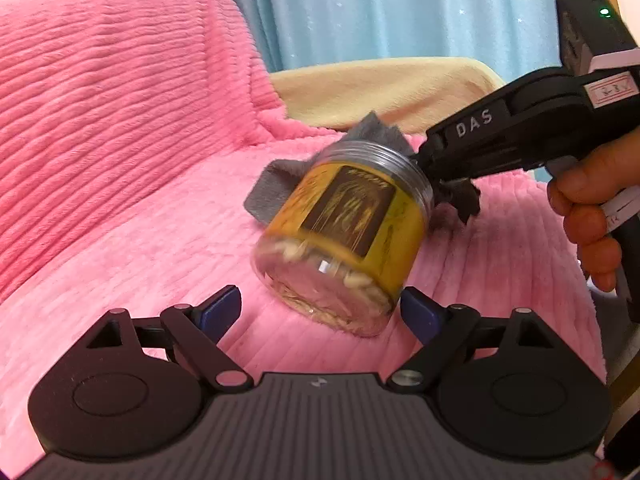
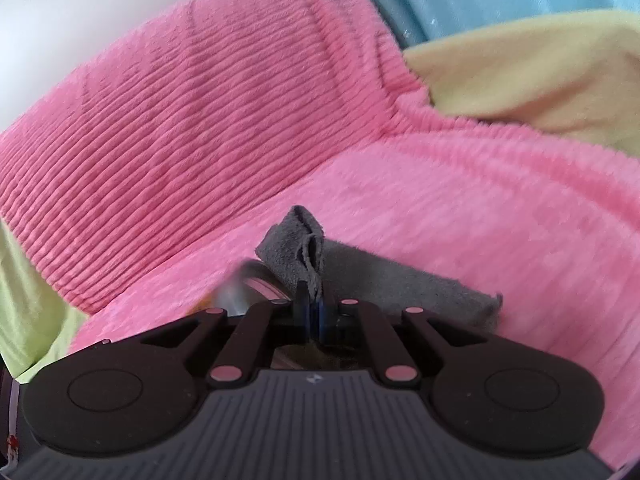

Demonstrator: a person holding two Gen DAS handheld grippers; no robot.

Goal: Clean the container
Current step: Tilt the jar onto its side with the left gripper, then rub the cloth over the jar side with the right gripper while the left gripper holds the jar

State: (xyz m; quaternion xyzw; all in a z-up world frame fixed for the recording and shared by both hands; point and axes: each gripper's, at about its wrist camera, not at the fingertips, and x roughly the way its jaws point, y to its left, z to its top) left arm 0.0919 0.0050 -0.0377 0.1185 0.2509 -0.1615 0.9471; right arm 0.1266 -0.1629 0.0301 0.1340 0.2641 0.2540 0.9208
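A clear jar (image 1: 340, 240) with a yellow label and a silver lid lies tilted on the pink blanket (image 1: 120, 220), its base toward the left wrist camera. My left gripper (image 1: 320, 312) is open, with its blue pads (image 1: 224, 306) on either side of the jar's base. The right pad is close against the jar and a gap shows on the left. My right gripper (image 2: 314, 308) is shut on a grey cloth (image 2: 304, 248) and holds it against the jar's lid (image 2: 248, 284). The left wrist view shows the right gripper (image 1: 432, 168) at the lid, with the cloth (image 1: 272, 188) draped behind the jar.
A pink ribbed blanket covers the seat and the raised back (image 2: 200, 100). A pale yellow cushion (image 1: 380, 88) lies behind it, with a blue star curtain (image 1: 400, 8) beyond. A hand (image 1: 588, 208) grips the right tool's handle.
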